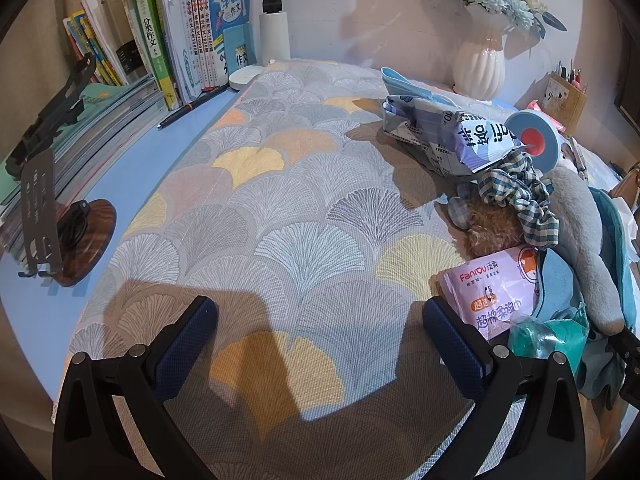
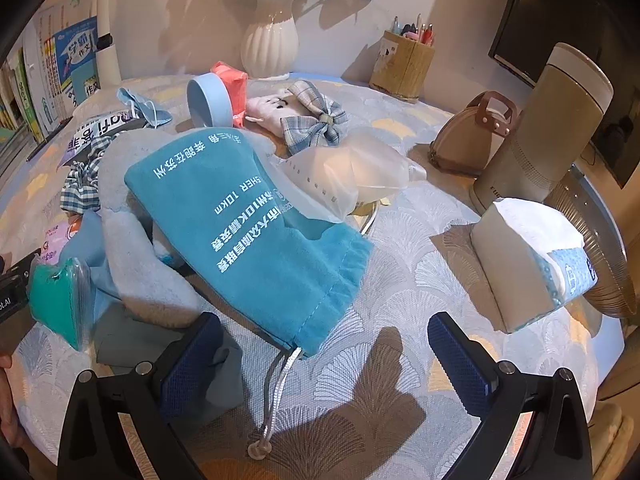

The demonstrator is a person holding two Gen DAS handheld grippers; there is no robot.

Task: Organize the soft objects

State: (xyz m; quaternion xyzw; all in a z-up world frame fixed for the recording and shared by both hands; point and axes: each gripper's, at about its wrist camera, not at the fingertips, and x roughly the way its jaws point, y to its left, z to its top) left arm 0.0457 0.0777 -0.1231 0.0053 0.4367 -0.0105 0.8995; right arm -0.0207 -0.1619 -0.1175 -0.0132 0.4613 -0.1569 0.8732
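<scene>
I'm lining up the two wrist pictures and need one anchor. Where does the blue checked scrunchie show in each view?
Left wrist: the checked scrunchie is at right of centre, on the pile of soft things.
Right wrist: it is at the left edge, beside the grey plush.
Shared landmark: the white vase by the back wall.

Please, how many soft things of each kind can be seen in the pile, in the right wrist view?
Drawstring pouch: 1
Checked scrunchie: 1
Checked bow: 1
Face mask: 1
Grey plush: 1
Tissue pack: 1
Total: 6
</scene>
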